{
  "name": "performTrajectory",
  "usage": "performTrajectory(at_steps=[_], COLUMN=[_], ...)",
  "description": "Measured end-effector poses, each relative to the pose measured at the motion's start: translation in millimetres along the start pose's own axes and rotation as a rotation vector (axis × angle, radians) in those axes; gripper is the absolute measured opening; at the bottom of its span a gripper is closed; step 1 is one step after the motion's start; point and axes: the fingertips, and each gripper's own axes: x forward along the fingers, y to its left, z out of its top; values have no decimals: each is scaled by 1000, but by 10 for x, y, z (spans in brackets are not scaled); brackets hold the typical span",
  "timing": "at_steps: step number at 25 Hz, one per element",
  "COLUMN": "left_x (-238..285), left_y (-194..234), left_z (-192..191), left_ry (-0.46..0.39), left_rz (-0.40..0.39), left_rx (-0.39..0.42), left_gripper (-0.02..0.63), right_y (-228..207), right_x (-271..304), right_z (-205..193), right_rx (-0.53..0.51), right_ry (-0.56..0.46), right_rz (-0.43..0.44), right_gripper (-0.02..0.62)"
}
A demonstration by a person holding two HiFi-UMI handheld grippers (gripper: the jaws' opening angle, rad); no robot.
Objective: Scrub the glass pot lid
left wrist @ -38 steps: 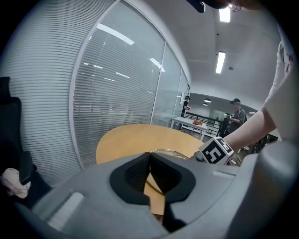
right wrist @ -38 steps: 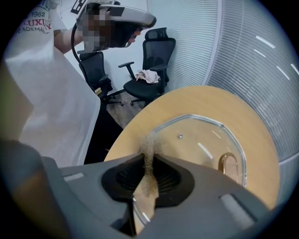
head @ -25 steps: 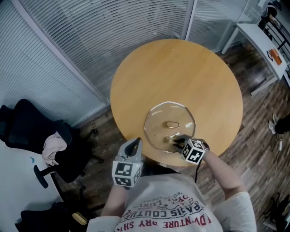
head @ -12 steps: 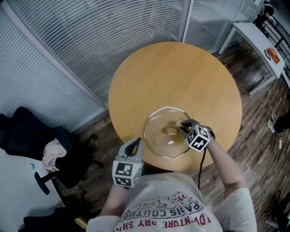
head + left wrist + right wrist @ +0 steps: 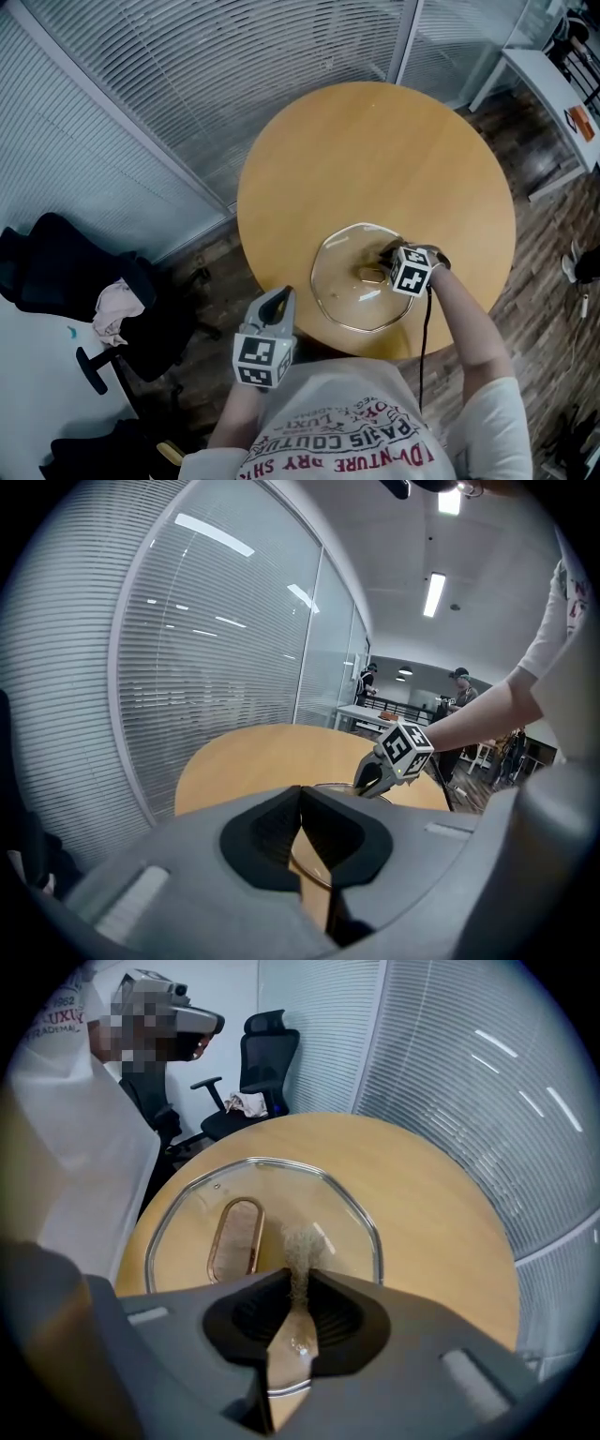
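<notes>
A big wall of glass with grey blinds (image 5: 187,84) runs behind everything. In front of it stands a round desk (image 5: 375,150) with a yellow wood top. A black chair (image 5: 47,272) on wheels sits on the dark wood floor to the left. A pale cloth (image 5: 114,309) lies on its seat. A small white table (image 5: 548,94) stands far off at the top right.

The glass pot lid (image 5: 342,305) lies flat on the desk. It is on the side close to the person, with its rim near the desk's edge. You can see the wood through it.

The right tongs (image 5: 386,253) reach over the right part of the lid and tip down at the glass. The left tongs (image 5: 280,294) are by the desk's near edge, to the left of the lid. They do not touch the lid. Their tips are pressed together, and there is nothing between them.

A long, thin handle (image 5: 236,1239) with round ends sits in the middle of the lid. It is just to the left of the right tongs' tips.

The right tongs are squeezed onto a small fuzzy grey scrubber (image 5: 300,1241). The scrubber pokes out past the tips and rests on the glass beside the handle.
</notes>
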Motion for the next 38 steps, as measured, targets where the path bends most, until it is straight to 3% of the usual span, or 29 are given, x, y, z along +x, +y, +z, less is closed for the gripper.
performTrajectory(at_steps=[4, 12, 28, 33, 38], left_x=[48, 78, 203, 215, 204], left_y=[24, 29, -109, -156, -172], left_z=[6, 18, 80, 61, 24], left_ry=[6, 15, 11, 16, 29], left_rz=[-4, -26, -157, -221, -280], left_rx=[5, 22, 77, 102, 122], left_gripper=[8, 8, 8, 8, 8], right_y=[-21, 41, 467, 665, 786], right_x=[49, 4, -64, -55, -24], right_z=[-15, -138, -432, -405, -296], right_rx=[-42, -9, 179, 181, 287], right_ry=[14, 30, 87, 123, 150], right_rz=[-1, 5, -100, -145, -195], right_gripper=[58, 58, 58, 58, 58])
